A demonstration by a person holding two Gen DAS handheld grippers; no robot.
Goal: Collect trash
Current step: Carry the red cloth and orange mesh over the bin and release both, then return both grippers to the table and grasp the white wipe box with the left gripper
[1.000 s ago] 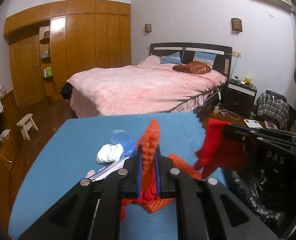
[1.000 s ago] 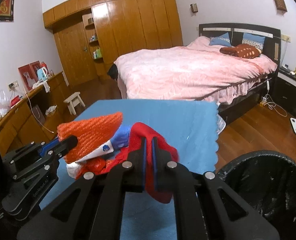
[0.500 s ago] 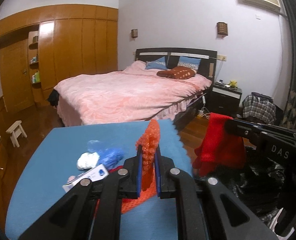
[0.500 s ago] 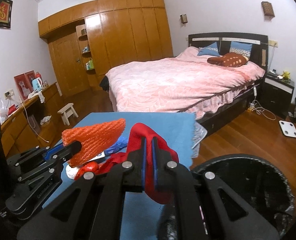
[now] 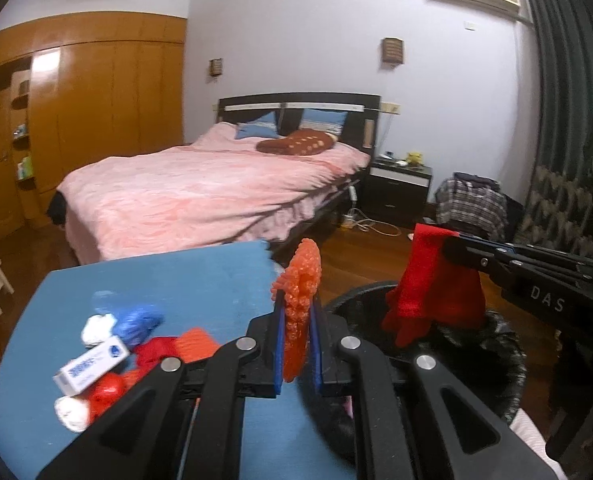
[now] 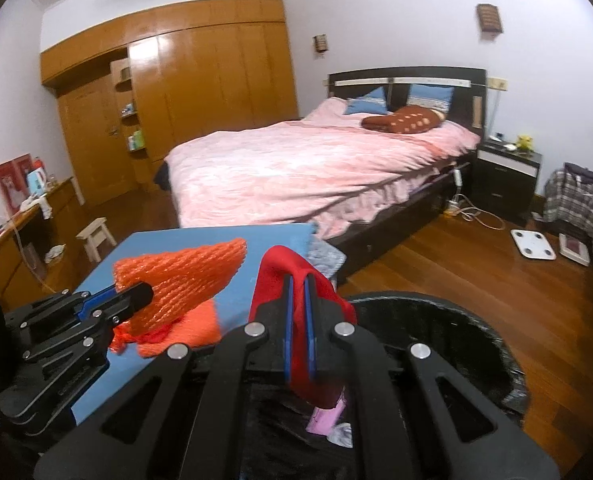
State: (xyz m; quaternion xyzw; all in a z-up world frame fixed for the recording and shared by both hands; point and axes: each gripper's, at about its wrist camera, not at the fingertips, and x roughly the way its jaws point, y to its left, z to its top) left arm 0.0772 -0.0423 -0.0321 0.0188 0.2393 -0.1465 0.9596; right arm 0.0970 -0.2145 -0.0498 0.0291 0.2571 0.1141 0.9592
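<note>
At lower centre, my left gripper (image 5: 298, 344) clamps orange foam net (image 5: 301, 312); right of it, my right gripper (image 6: 298, 328) pinches red cloth (image 6: 292, 276) over the black bin (image 6: 436, 320).

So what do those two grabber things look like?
Both are black plastic with long angled linkage bars joined by round silver bolts. Each ends in two thin blue finger pads. Left gripper; right gripper. White letters reading DAS mark the side of the right one. No cables, hands or sleeves show.
</note>
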